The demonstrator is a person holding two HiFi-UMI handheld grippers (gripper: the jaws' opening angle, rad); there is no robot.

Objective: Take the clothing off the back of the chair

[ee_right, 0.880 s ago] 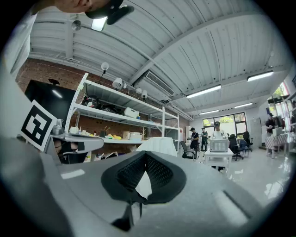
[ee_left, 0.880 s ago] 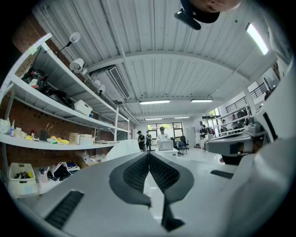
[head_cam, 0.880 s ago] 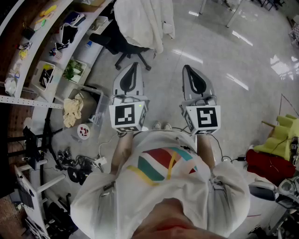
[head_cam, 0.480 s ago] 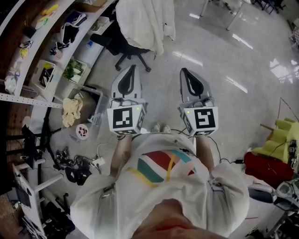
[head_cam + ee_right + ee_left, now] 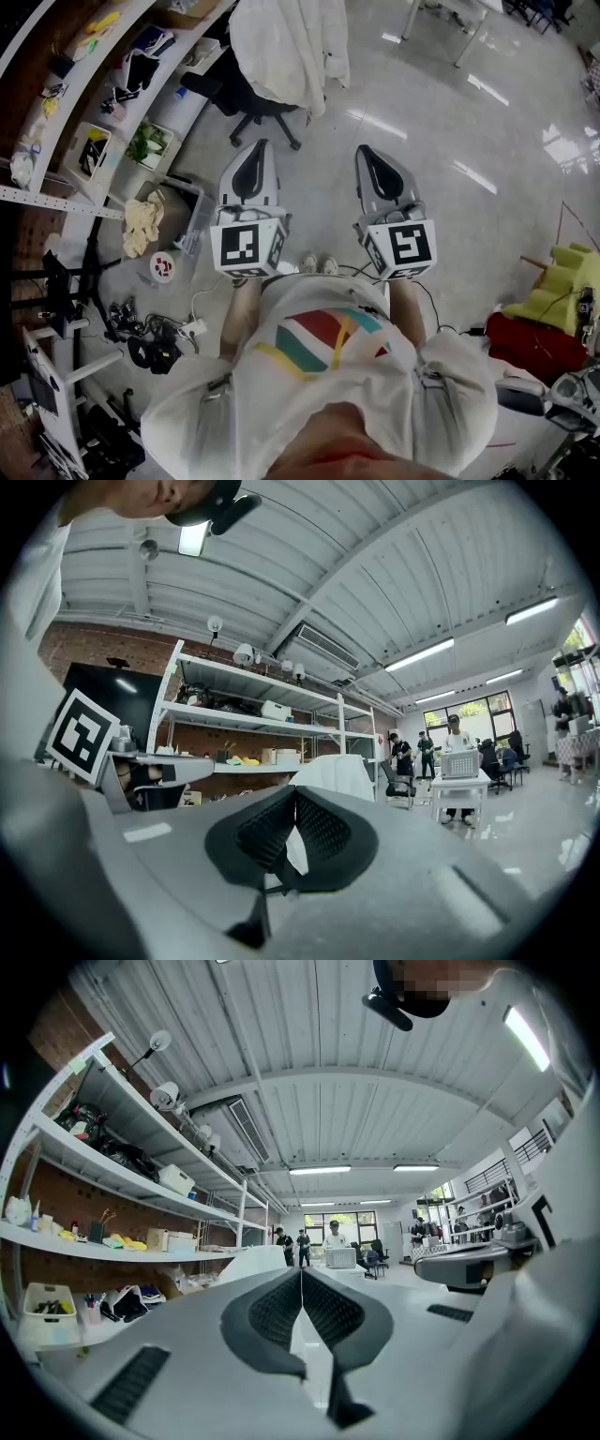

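A white garment (image 5: 284, 45) hangs over the back of a black office chair (image 5: 236, 96) at the top of the head view. In the right gripper view the same white garment (image 5: 333, 774) shows ahead, beyond the jaws. My left gripper (image 5: 255, 148) and right gripper (image 5: 363, 153) are held level side by side in front of the person's body, some way short of the chair. Both are shut with nothing between the pads. In the left gripper view the left gripper (image 5: 302, 1271) has its jaws meeting, and the garment's white top (image 5: 251, 1260) peeks over them.
Shelving (image 5: 89, 84) with bins and clutter runs along the left. A bin with cloth (image 5: 150, 220) and cables (image 5: 159, 328) lie on the floor at left. A white table (image 5: 459, 785) and several people (image 5: 424, 752) stand farther back. Yellow and red items (image 5: 548, 300) sit at right.
Both grippers have shifted slightly up the head view toward the chair, and the view has drifted a little; both jaws stay shut.
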